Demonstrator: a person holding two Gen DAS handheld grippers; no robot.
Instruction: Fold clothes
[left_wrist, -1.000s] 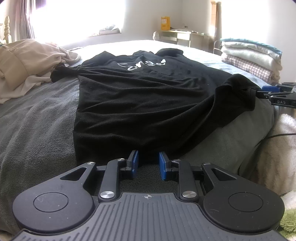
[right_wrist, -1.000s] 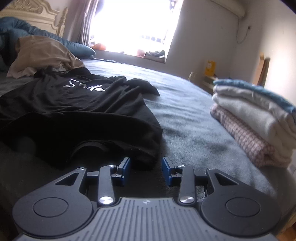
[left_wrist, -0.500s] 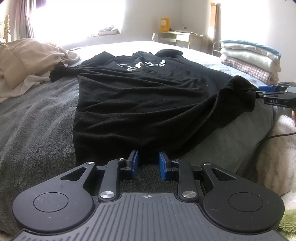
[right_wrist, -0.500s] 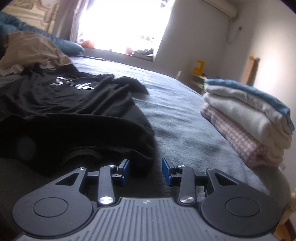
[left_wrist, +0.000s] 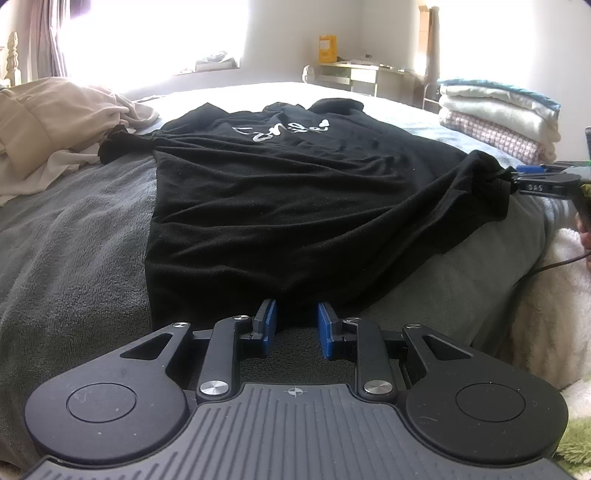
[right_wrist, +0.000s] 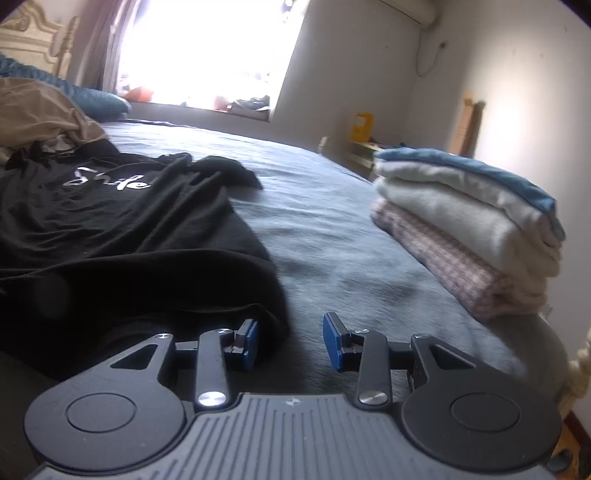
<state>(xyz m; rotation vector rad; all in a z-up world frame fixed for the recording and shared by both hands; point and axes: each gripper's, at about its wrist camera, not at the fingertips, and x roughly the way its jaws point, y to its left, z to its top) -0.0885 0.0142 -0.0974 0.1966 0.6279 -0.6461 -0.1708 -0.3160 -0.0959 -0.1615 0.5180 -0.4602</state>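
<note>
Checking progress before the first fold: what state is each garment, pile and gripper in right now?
black T-shirt: spread flat on the bed, wrinkled, unfolded
left gripper: open at the shirt's hem, holding nothing
right gripper: open at the shirt's right corner, holding nothing
beige garment: crumpled, unfolded
stack of laundry: folded, piled neatly

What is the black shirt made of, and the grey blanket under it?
The black shirt looks like thin, soft knit cotton: matte, falling in small wrinkles. The grey blanket looks like fuzzy fleece or terry, with a nubby nap. I can't be sure of the fibre in either.
</note>
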